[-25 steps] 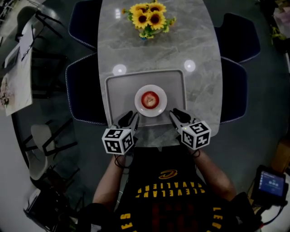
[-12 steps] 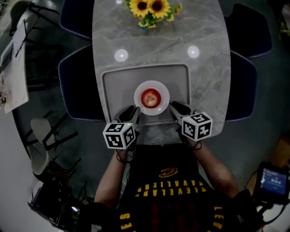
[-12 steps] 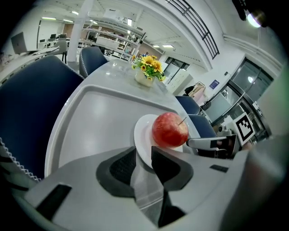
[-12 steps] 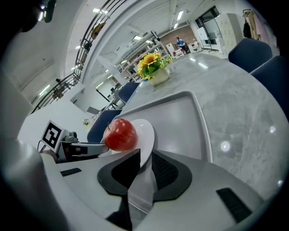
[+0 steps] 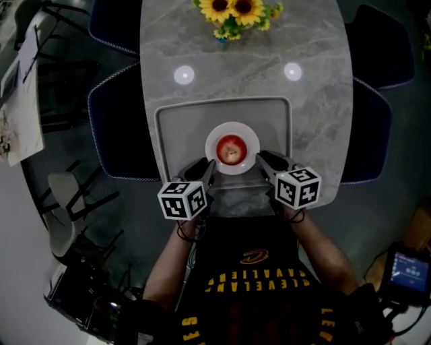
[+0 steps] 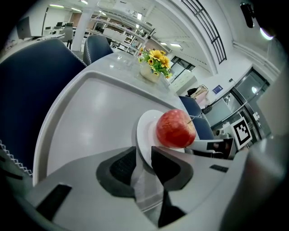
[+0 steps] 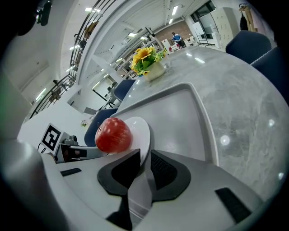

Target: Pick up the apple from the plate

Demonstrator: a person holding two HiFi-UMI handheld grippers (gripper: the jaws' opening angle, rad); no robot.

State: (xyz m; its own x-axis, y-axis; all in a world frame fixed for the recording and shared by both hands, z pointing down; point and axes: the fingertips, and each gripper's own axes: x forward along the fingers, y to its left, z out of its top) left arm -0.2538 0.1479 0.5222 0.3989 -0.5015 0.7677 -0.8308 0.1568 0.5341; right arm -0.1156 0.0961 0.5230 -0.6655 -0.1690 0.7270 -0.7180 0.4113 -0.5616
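A red apple [image 5: 231, 149] [image 6: 175, 128] [image 7: 113, 134] sits on a small white plate [image 5: 249, 138] [image 6: 144, 135] [image 7: 141, 131]. The plate rests in the near middle of a grey tray [image 5: 182, 128] [image 6: 90, 113] [image 7: 180, 113]. My left gripper [image 5: 204, 166] [image 6: 143, 158] is at the plate's near-left rim, and the thin rim runs into the narrow gap between its jaws. My right gripper [image 5: 264, 159] [image 7: 145, 158] holds the near-right rim the same way. Neither gripper touches the apple.
The tray lies on a grey marble table [image 5: 316, 101]. A vase of sunflowers [image 5: 236, 10] stands at the table's far end. Dark blue chairs flank the table on the left [image 5: 118, 128] and right [image 5: 374, 128]. The person's torso is close behind the table's near edge.
Both grippers have crept a little forward to the plate's near rim. The head view has shifted. The plate and apple keep their place on the tray.
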